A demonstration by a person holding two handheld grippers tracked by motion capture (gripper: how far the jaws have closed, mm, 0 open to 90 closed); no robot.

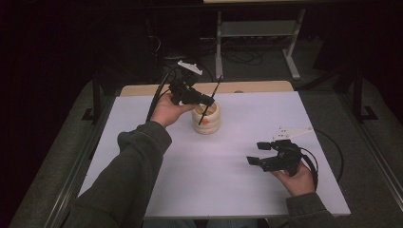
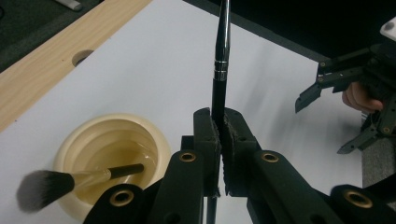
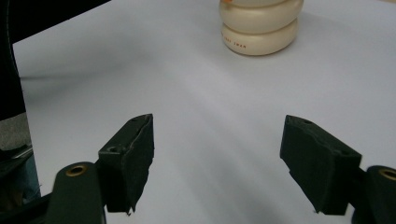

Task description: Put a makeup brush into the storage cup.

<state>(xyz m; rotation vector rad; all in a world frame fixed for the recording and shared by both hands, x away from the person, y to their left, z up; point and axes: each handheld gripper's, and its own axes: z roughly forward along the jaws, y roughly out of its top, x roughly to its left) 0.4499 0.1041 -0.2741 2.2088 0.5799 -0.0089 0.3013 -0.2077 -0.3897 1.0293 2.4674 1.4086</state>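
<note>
A cream ribbed cup [image 1: 206, 118] stands on the white table top [image 1: 237, 190], left of centre and towards the back. My left gripper [image 1: 207, 100] hovers just above it, shut on a slim black handle with silver rings [image 1: 214, 95]. In the left gripper view that handle [image 2: 220, 70] rises from between the closed jaws of my left gripper [image 2: 220, 135], and the cup [image 2: 154, 140] below holds a fluffy-headed brush [image 2: 44, 189] leaning over its rim. My right gripper [image 1: 256, 153] rests open near the front right. In the right gripper view, nothing is between the jaws of my right gripper [image 3: 217, 154], and the cup [image 3: 259, 28] stands ahead.
A wooden strip [image 2: 42, 79] with a round hole [image 2: 81, 57] runs along the table's far edge. A metal stand [image 1: 256, 28] sits on the dark floor behind the table. Black cables trail from both grippers.
</note>
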